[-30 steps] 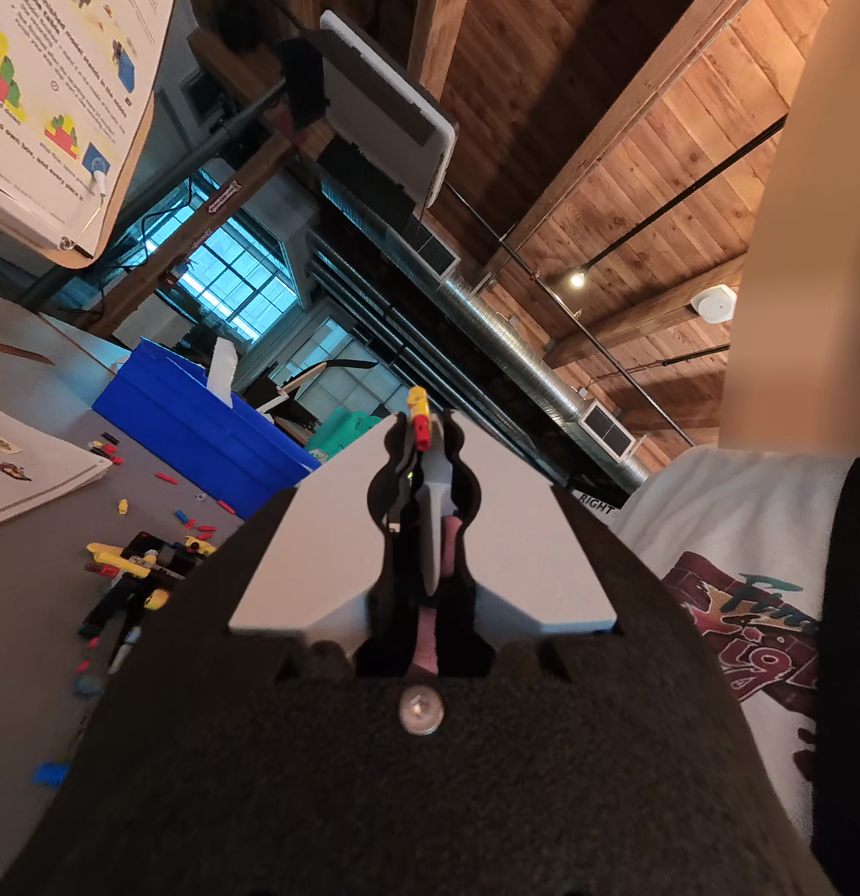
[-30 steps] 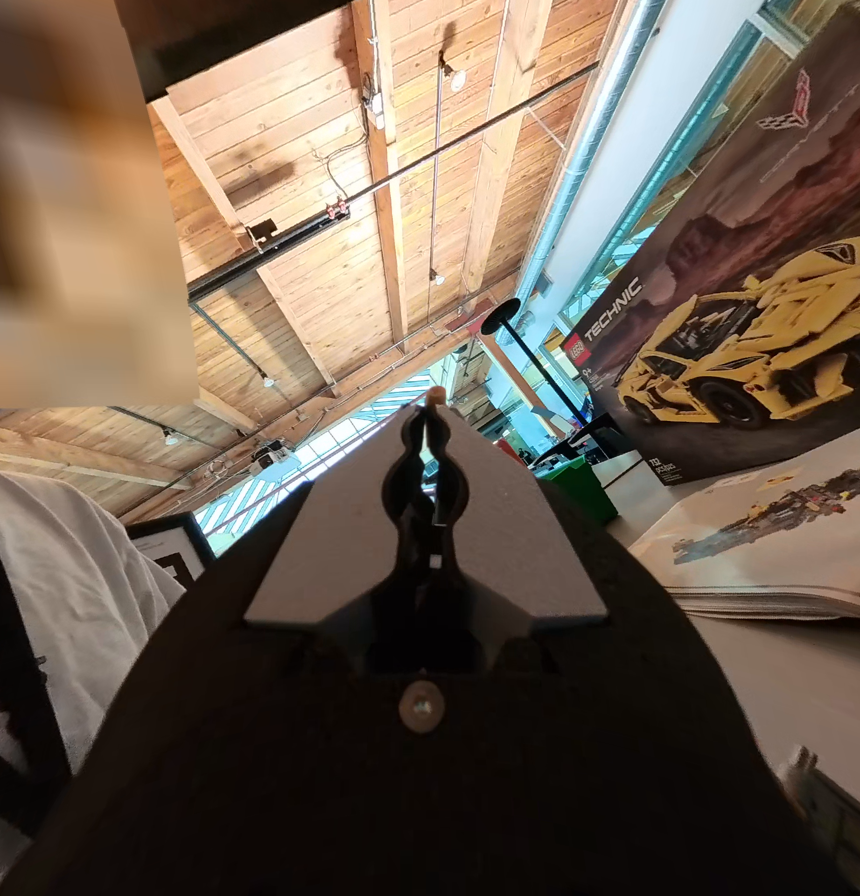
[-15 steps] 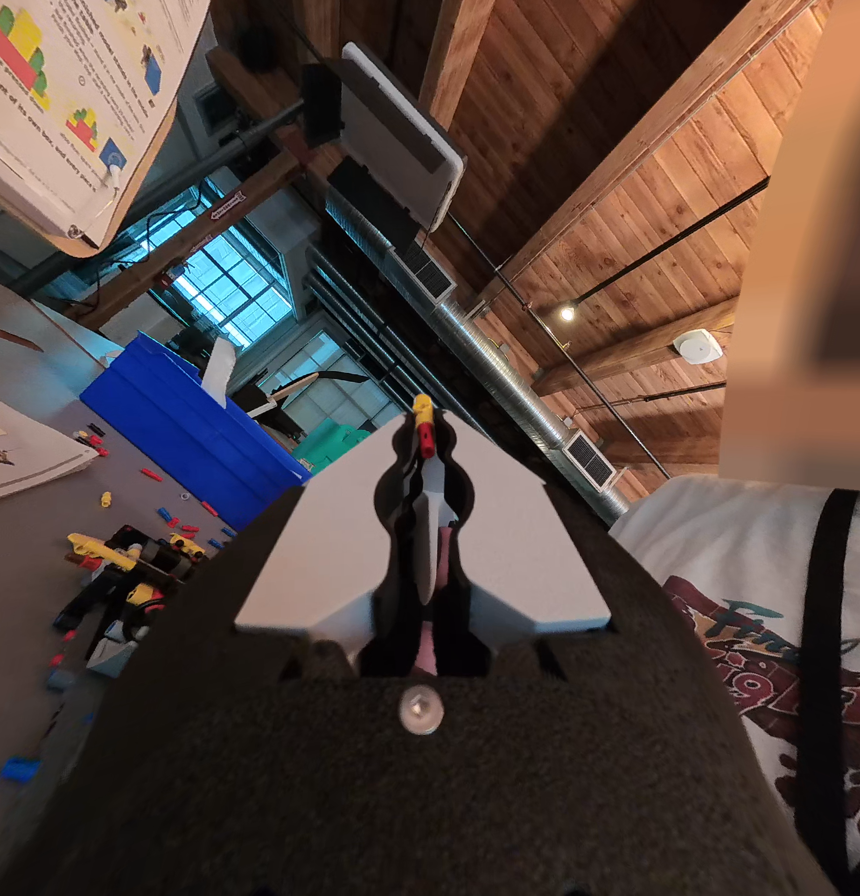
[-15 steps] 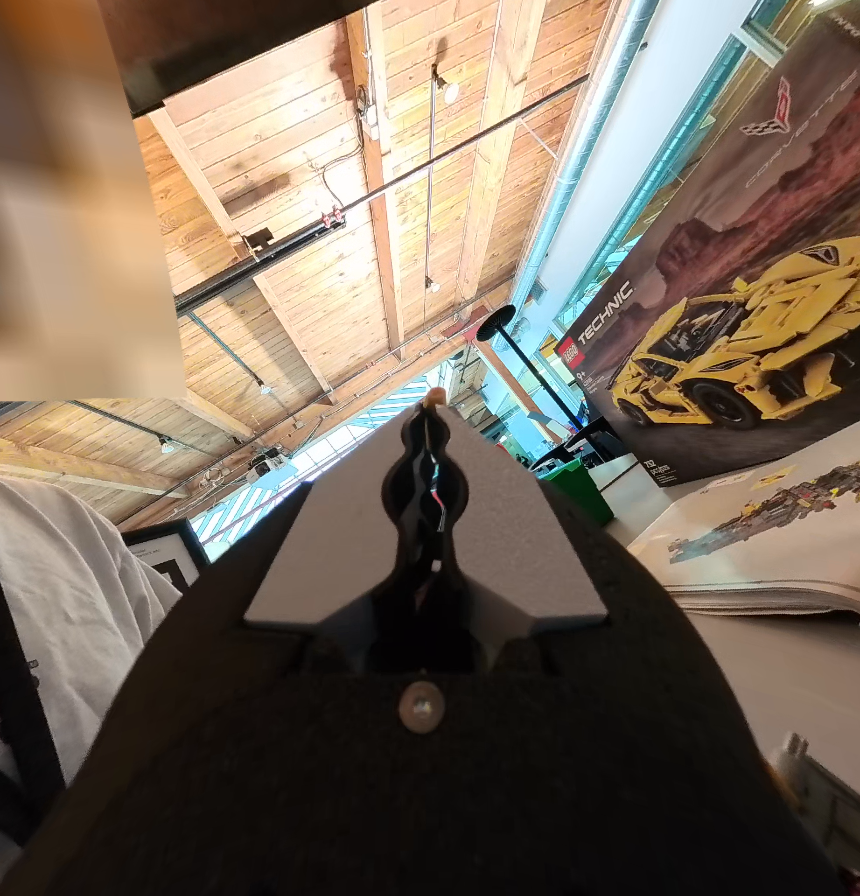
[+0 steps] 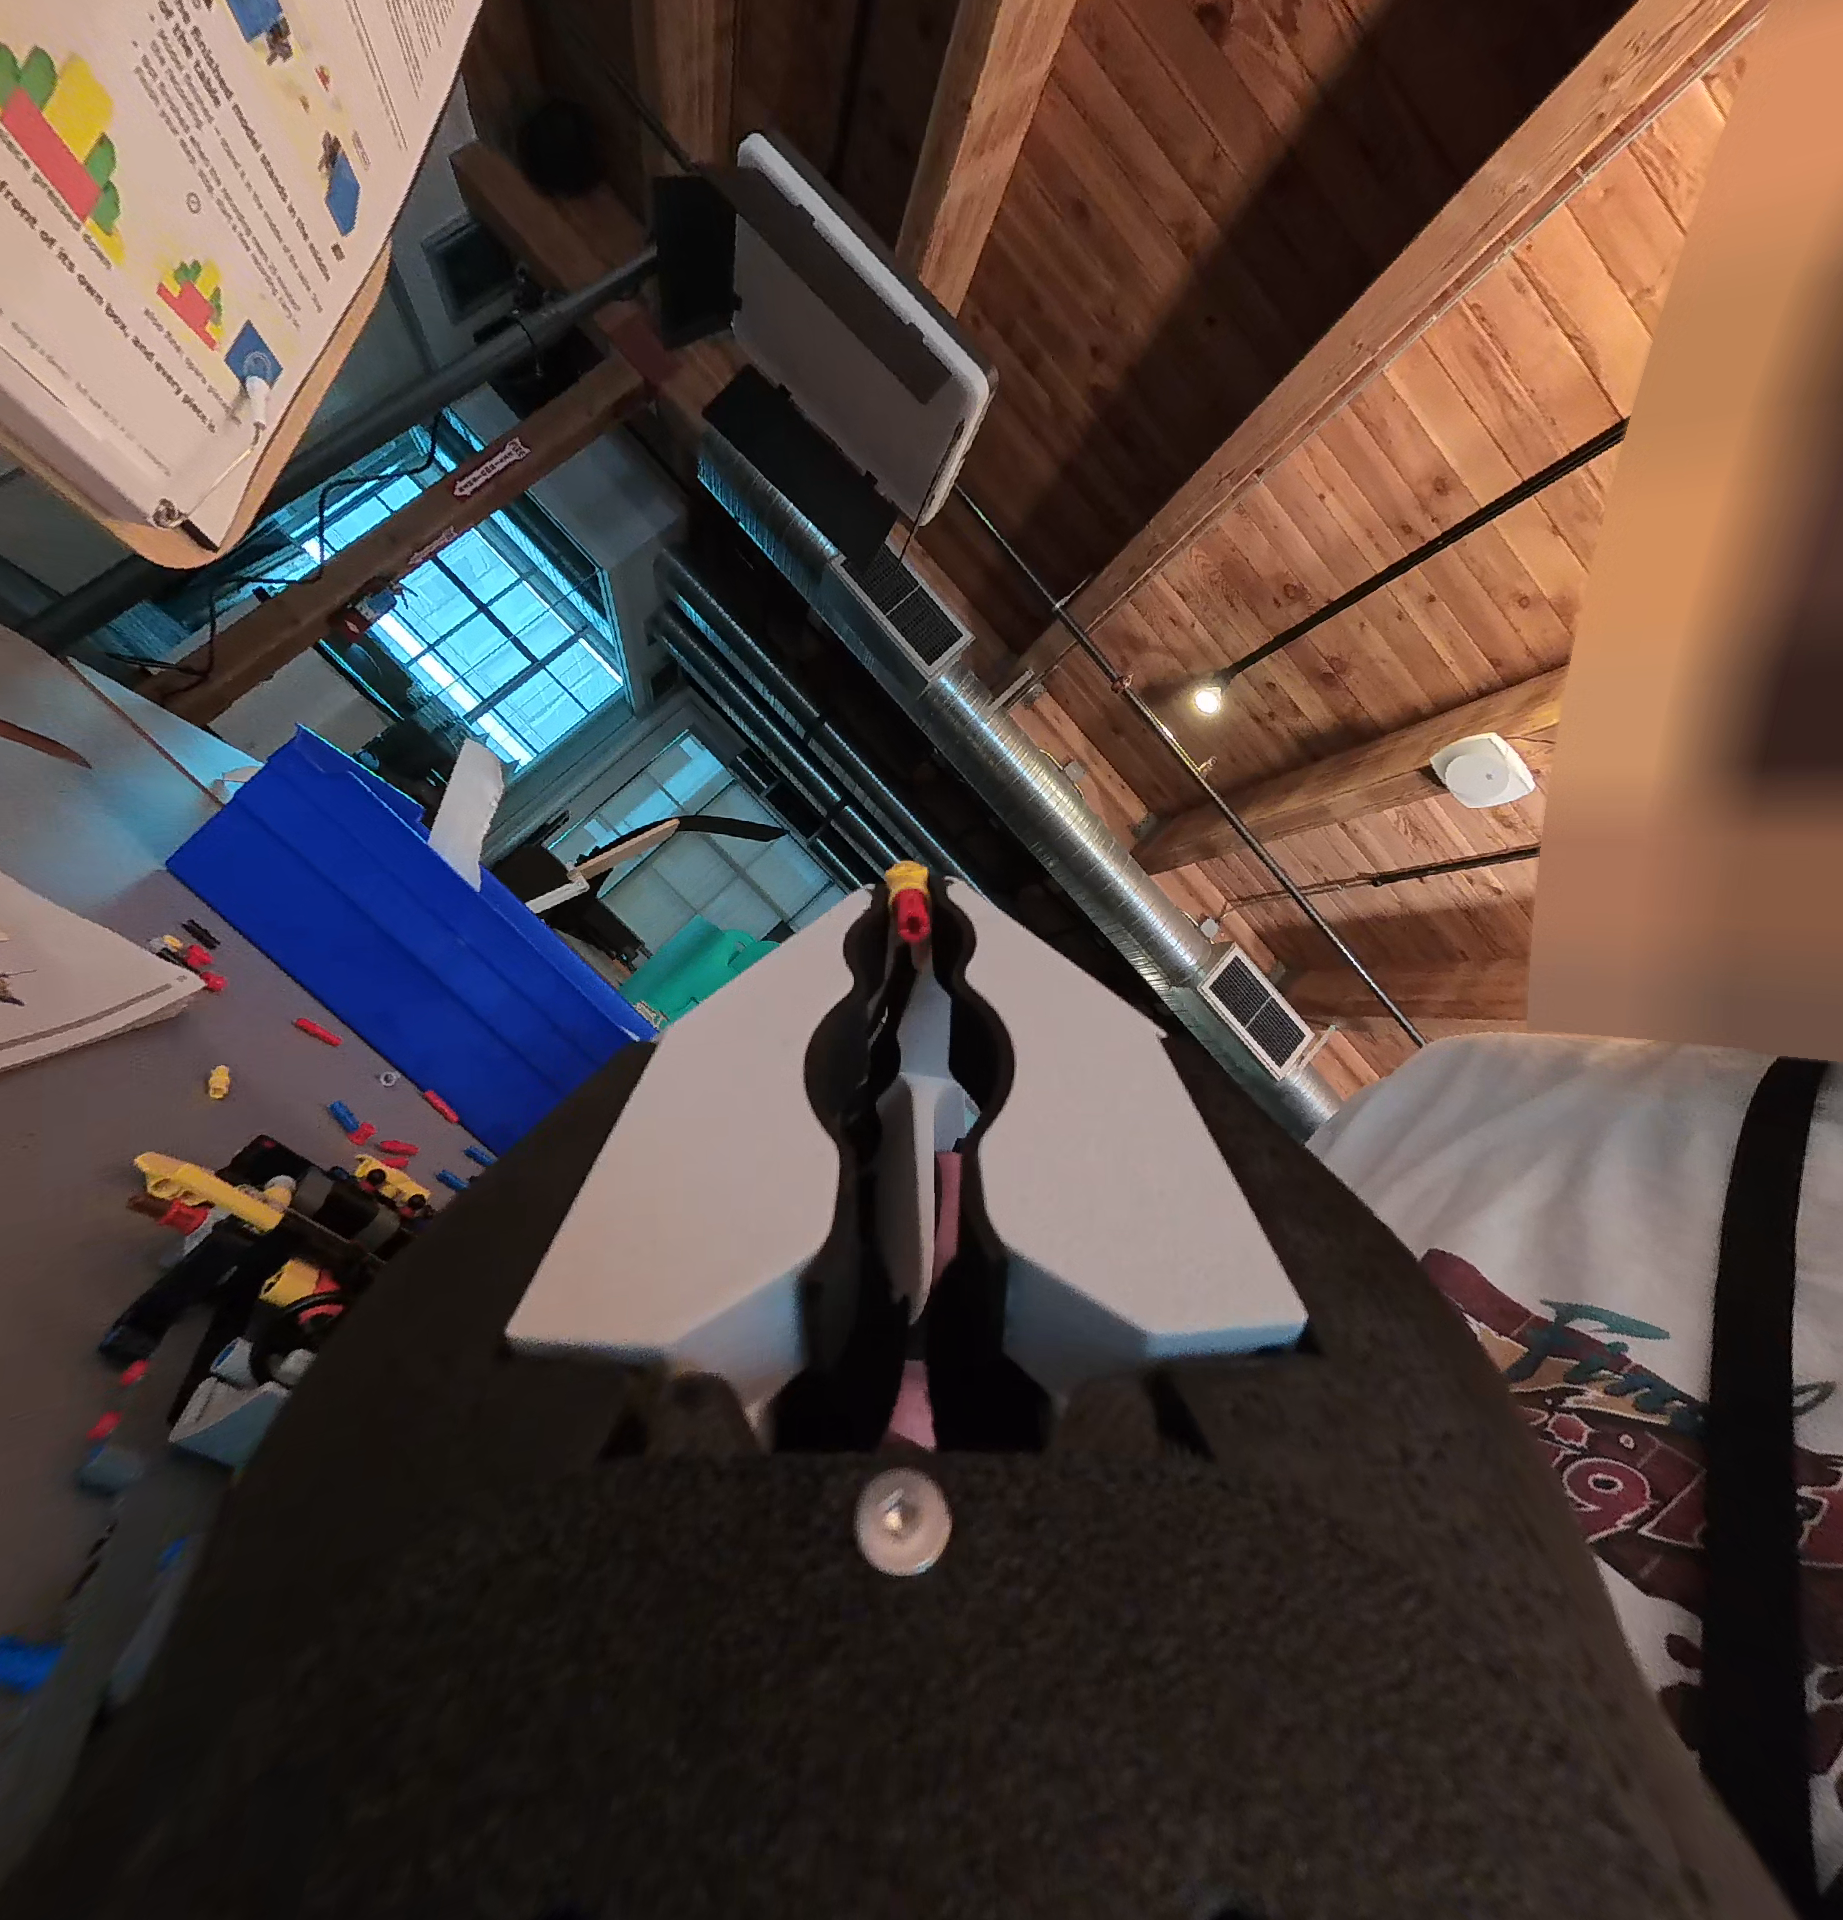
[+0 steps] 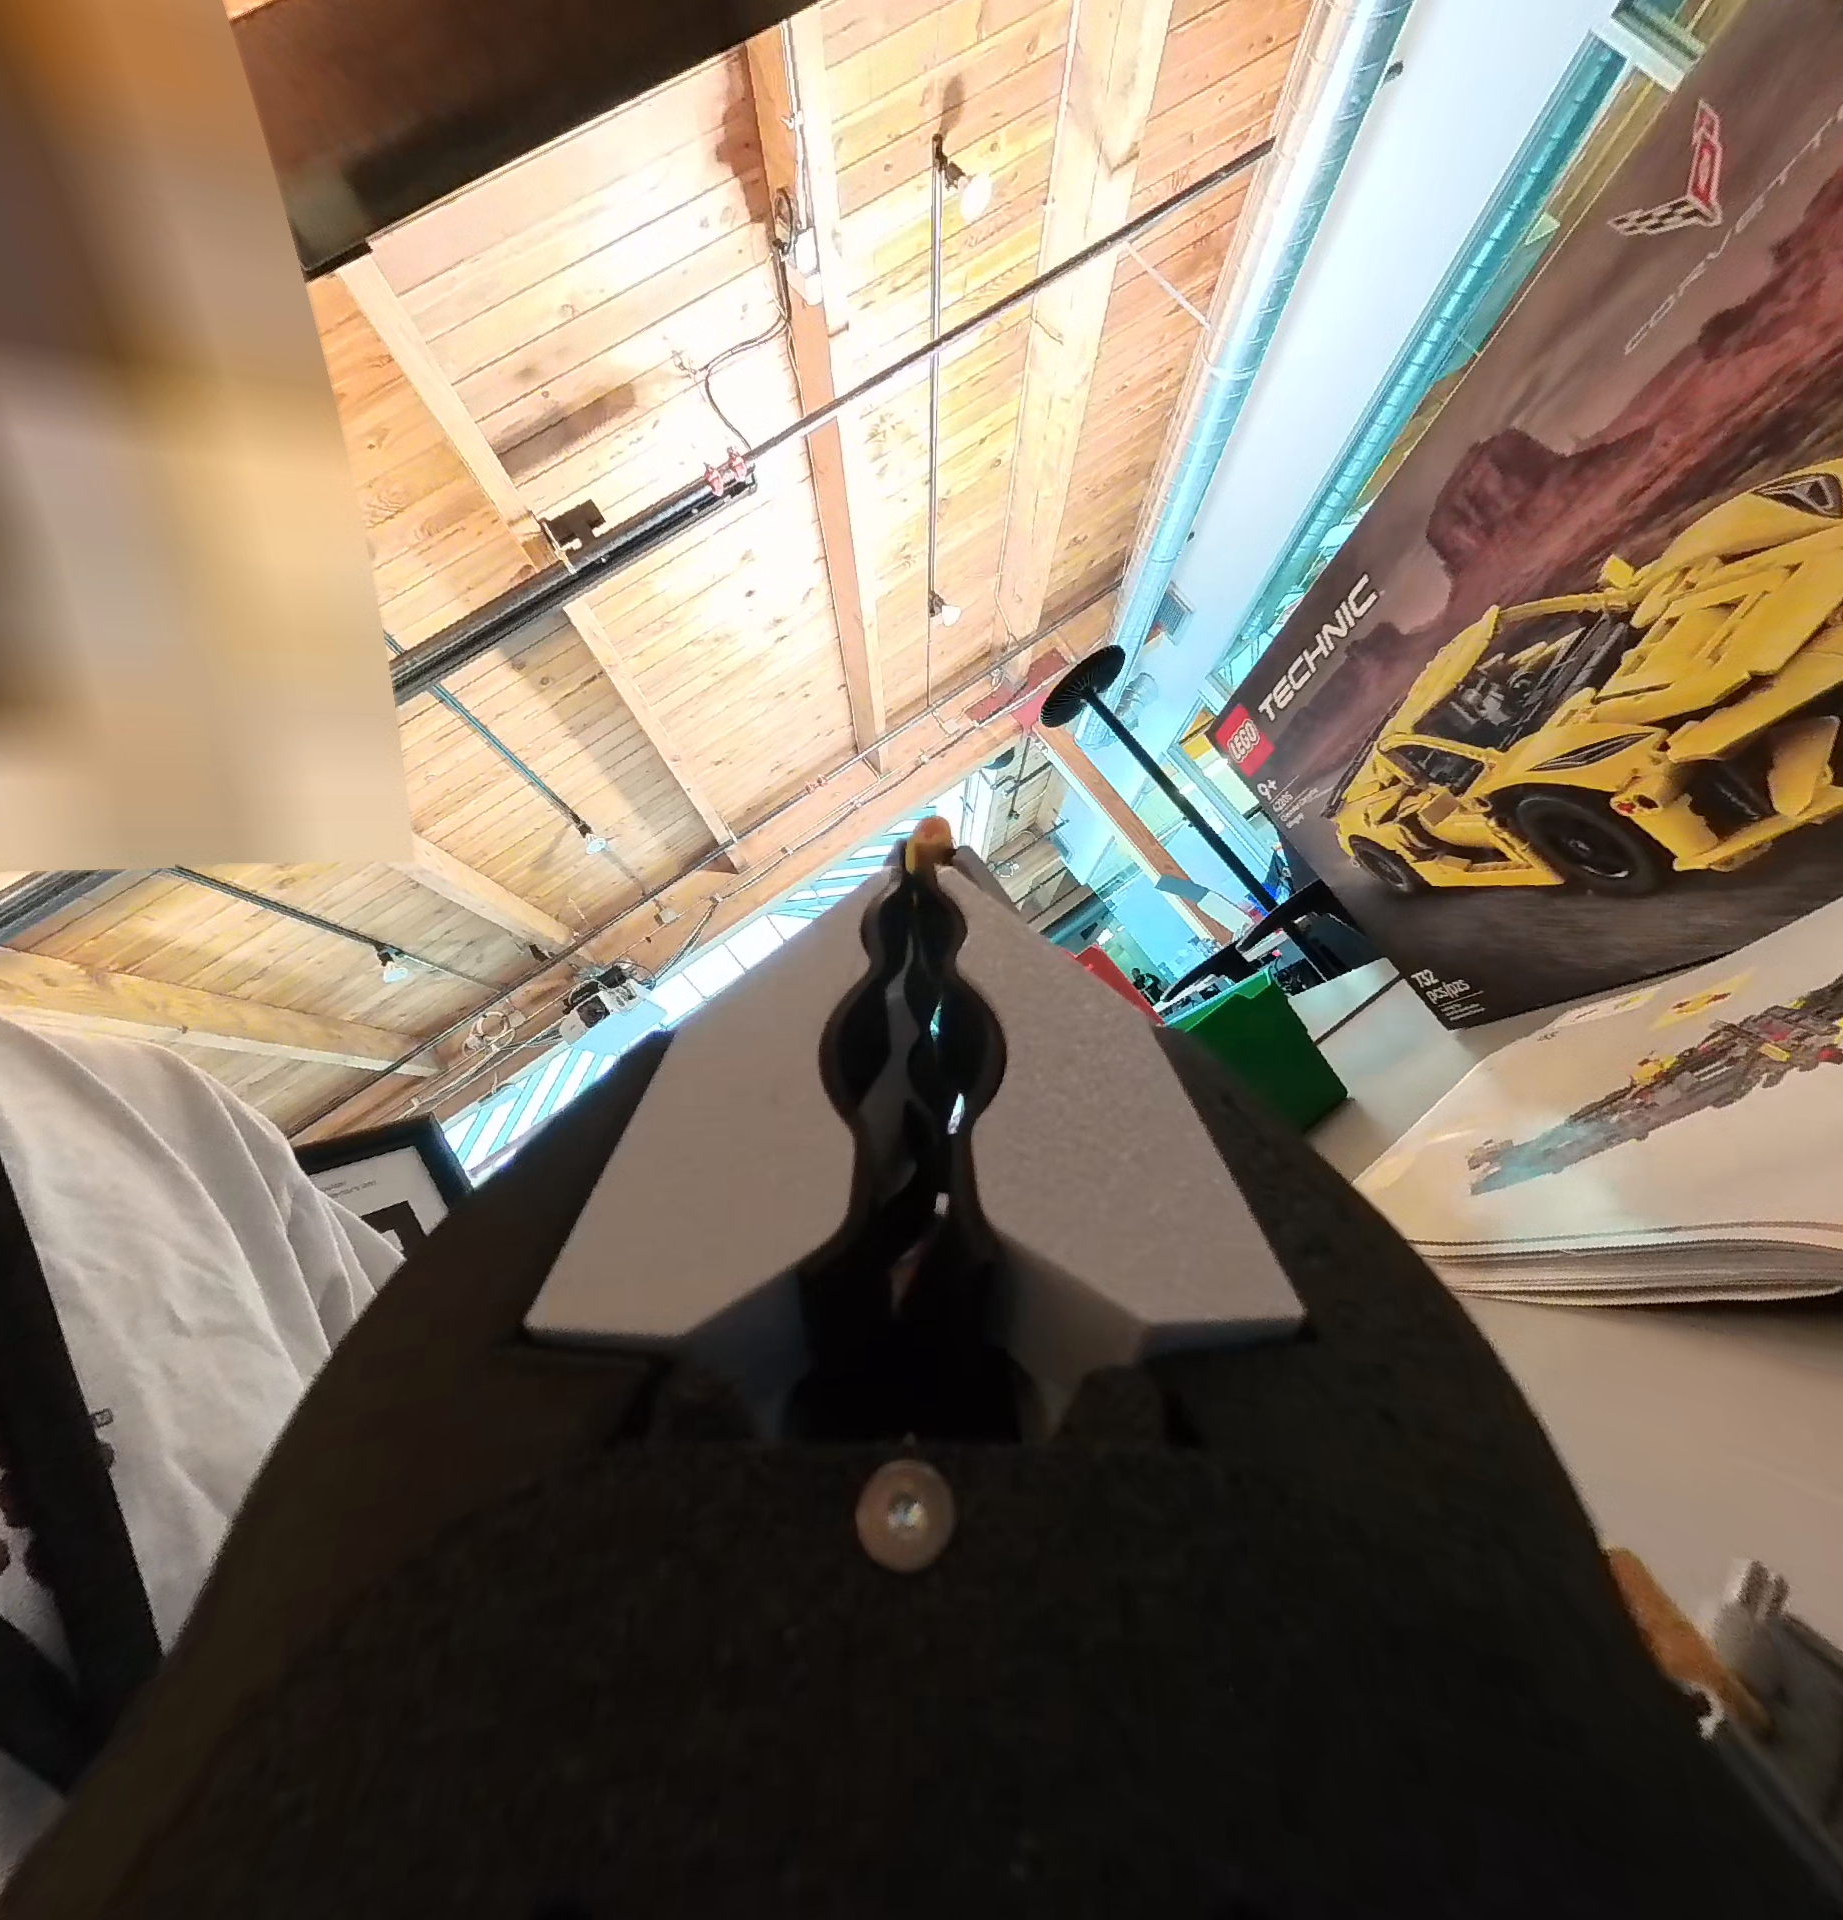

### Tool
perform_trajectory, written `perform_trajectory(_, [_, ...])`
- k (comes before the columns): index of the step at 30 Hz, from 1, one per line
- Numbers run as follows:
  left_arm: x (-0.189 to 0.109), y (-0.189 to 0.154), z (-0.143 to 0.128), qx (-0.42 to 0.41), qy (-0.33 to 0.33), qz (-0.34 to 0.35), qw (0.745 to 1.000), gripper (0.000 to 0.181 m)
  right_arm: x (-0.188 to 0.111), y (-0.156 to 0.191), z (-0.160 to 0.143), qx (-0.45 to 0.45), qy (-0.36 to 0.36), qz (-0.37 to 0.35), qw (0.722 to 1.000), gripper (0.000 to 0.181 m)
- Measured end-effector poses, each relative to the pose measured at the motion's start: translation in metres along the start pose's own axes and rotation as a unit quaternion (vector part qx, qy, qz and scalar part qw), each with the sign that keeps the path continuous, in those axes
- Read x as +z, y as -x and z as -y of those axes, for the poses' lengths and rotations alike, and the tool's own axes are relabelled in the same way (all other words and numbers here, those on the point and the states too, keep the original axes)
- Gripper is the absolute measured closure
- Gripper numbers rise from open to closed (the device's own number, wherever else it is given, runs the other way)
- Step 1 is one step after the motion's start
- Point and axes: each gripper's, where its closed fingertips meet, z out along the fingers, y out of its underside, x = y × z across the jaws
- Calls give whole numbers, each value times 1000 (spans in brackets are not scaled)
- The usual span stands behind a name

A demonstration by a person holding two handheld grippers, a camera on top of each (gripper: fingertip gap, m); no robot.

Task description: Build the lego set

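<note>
While both point up at the wooden ceiling, the left tongs (image 5: 909,906) pinch a small yellow-and-red lego piece (image 5: 906,902) at their tips, and the right tongs (image 6: 929,854) pinch a tan pin (image 6: 933,831). Farther off, the part-built model (image 5: 273,1242) lies on the grey surface (image 5: 55,1174).

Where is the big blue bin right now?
In the left wrist view, the blue bin stands on the grey table at left, beyond scattered small lego pieces.
</note>
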Motion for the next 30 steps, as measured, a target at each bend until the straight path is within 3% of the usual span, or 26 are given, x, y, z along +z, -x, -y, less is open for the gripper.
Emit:
perform_trajectory(10, [-4, -1, -1, 24, 25, 3, 999, 174, 0, -2, -5, -17, 31, -10, 999, 181])
perform_trajectory(13, [-7, -2, 3, 75, 56, 18, 995, 174, -14, 4, 9, -92, 102, -47, 989, 159])
perform_trajectory(15, [-9, 0, 0, 135, 92, 43, 986, 174, -42, 1, 38, -165, 177, -113, 964, 160])
perform_trajectory(17, [-8, -1, -3, 177, 117, 53, 976, 174, -87, -6, 74, -238, 250, -193, 918, 154])
perform_trajectory(19, [-7, 0, -6, 198, 132, 60, 970, 174, -147, -20, 93, -324, 347, -279, 835, 159])
perform_trajectory(21, [-6, 1, -8, 192, 134, 60, 970, 174, -207, -37, 91, -350, 433, -357, 750, 159])
perform_trajectory(25, [-6, 6, -14, 157, 136, 56, 977, 174, -250, -37, 50, -258, 485, -377, 746, 164])
perform_trajectory(30, [-6, 12, -19, 168, 144, 70, 973, 174, -259, -45, 29, -234, 497, -409, 728, 162])
